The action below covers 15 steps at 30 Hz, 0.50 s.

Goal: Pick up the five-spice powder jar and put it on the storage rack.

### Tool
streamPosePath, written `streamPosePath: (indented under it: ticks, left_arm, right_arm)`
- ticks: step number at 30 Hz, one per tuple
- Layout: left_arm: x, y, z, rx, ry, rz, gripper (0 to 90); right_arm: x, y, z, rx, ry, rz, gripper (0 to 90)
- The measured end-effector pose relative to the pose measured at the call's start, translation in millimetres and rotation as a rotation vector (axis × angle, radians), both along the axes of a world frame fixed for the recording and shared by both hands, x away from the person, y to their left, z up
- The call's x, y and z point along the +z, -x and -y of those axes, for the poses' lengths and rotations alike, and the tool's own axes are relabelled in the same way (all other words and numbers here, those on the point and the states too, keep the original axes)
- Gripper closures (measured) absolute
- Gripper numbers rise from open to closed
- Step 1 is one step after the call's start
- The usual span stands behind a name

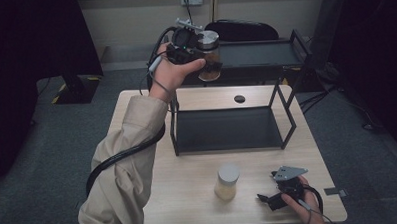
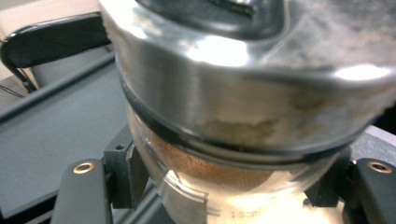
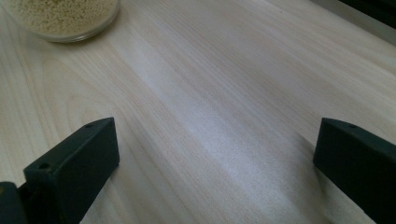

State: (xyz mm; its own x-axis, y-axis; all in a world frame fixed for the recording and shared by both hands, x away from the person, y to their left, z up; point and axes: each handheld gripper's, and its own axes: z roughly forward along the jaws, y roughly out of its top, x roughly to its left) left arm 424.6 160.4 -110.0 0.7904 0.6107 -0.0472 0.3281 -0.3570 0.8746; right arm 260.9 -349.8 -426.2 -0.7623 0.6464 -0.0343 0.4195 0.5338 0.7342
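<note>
A glass jar with brown contents is held high at the upper middle of the frame

The left gripper (image 1: 204, 59) is closed on the metal-lidded glass jar of brown powder (image 1: 209, 56) above the black metal two-tier shelf (image 1: 227, 128); placing is judged not yet done. The right gripper (image 1: 269, 197) rests wide open, empty, beside the grey-lidded jar of pale grains (image 1: 227, 182), still to be shelved

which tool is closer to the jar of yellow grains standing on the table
Right. The right tool rests on the table just right of the yellow-grain jar, jaws open. The left tool is raised far behind, above the rack, gripping a brown-filled jar.
</note>
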Motion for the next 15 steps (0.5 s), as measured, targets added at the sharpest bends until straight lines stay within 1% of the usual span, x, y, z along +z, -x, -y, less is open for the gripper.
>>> streamPosePath:
  ticks: [3, 5, 7, 8, 9, 11, 15]
  left_arm:
    - [4.2, -3.2, 1.5, 0.026, 0.001, 0.007, 29.8]
    - [6.6, -7.3, 2.3, 0.035, 0.003, 0.004, 29.8]
    - [8.4, -9.9, 4.7, 0.056, -0.003, 0.006, 29.8]
    - [9.0, -12.2, 5.3, 0.058, -0.006, 0.008, 29.8]
    - [9.0, -13.6, 6.3, 0.065, -0.006, 0.007, 29.8]
    - [9.9, -16.1, 9.3, 0.075, -0.021, 0.014, 29.8]
    - [7.4, -21.5, 12.9, 0.100, -0.025, 0.018, 29.8]
  right_arm:
    - [0.0, 0.0, 0.0, 0.000, 0.000, 0.000, 0.0]
    - [0.1, 0.0, 0.0, -0.001, 0.000, -0.001, 0.0]
    - [0.1, 0.0, 0.0, 0.000, 0.000, -0.001, 0.0]
    - [0.2, 0.0, 0.0, -0.001, 0.000, -0.002, 0.0]
    - [0.2, 0.0, 0.0, 0.000, 0.000, -0.002, 0.0]
    - [0.2, 0.0, 0.0, 0.000, 0.000, -0.001, 0.0]
    - [0.2, 0.0, 0.0, 0.000, 0.000, -0.002, 0.0]
